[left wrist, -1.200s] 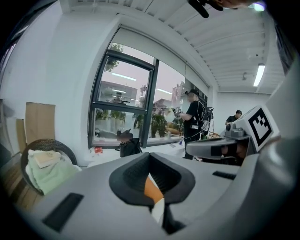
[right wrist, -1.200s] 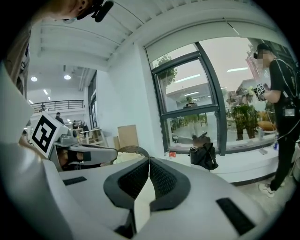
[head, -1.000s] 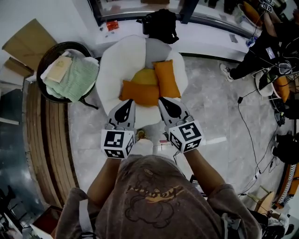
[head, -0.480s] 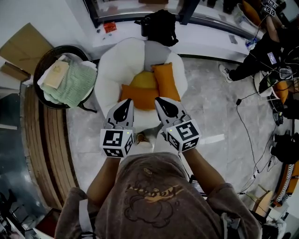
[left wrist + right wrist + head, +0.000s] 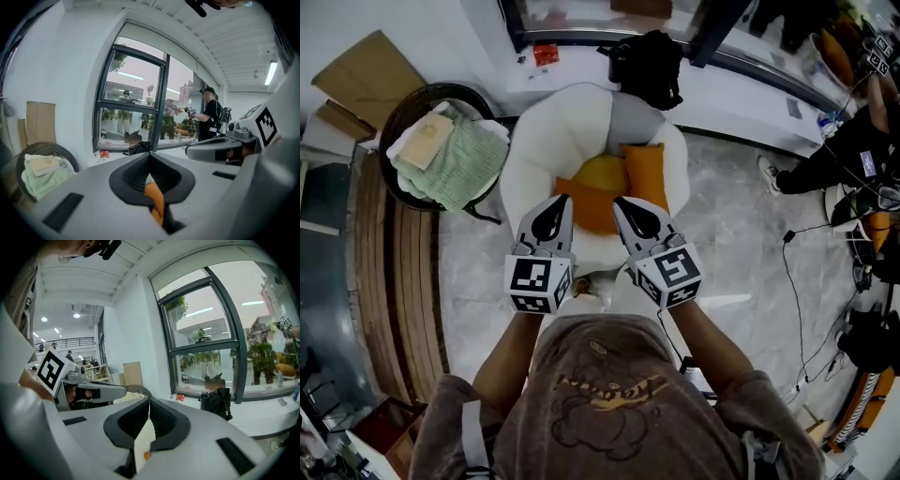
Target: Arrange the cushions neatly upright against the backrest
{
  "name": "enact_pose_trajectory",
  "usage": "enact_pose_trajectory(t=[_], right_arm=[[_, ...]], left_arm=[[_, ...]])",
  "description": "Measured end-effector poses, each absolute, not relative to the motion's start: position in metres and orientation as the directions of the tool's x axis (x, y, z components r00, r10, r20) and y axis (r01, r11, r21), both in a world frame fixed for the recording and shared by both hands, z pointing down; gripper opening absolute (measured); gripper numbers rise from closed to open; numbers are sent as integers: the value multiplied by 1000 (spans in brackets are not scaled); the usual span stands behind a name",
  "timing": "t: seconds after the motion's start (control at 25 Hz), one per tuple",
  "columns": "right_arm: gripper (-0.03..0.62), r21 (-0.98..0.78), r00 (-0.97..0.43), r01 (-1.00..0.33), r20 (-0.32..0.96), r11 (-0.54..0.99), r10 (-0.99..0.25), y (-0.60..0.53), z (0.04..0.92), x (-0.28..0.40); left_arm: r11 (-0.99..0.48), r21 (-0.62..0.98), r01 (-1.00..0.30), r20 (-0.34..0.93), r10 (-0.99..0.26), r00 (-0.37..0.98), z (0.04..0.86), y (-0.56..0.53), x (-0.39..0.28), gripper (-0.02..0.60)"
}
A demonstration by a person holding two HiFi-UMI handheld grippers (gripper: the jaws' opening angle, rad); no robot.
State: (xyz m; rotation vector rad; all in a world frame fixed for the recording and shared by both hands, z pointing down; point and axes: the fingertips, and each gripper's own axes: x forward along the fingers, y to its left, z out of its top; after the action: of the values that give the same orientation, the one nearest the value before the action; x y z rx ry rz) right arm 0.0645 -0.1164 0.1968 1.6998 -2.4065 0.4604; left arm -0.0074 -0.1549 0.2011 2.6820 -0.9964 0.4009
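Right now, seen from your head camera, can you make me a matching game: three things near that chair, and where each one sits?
Things: 1 black bag; 2 wicker basket; 3 orange cushions.
Places: A on the white armchair; B on the ledge behind the chair; C left of the chair, holding green cloth.
Pairs: 1-B, 2-C, 3-A.

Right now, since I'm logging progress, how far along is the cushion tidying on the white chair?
Barely begun. The upright orange cushion stands by the armchair's backrest, beside the yellow cushion. Nothing is in hand: left gripper and right gripper are both shut and empty. The flat orange cushion in front needs standing up.
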Motion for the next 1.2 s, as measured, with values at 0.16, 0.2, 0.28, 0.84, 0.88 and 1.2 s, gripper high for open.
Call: enact_pose_trajectory(t=[0.16,0.2,0.28,0.84,0.88,1.2], right_arm=[[21,-156,-367,-929,298,334,-881,-133,196,74],[21,-156,-370,-929,299,337,-880,-136,197,77],[21,-155,-372,-928,302,340,-878,-142,202,84],[21,-111,-416,-908,364,405,-833,-174,300,88],[21,-106,-419,-906,370,410,-829,-176,310,86],[21,-117,-440,-896,377,429,-815,-194,383,69]], left_arm=[[-710,139,-690,339,-621,707,202,-170,-1,5],[-706,141,-695,339,-625,703,203,-173,2,5],[-699,145,-700,341,-629,698,208,-178,8,5],[-644,193,-740,376,-648,662,310,-213,15,5],[-640,195,-743,382,-649,658,321,-214,13,5],[-607,202,-769,424,-653,627,414,-219,-3,5]])
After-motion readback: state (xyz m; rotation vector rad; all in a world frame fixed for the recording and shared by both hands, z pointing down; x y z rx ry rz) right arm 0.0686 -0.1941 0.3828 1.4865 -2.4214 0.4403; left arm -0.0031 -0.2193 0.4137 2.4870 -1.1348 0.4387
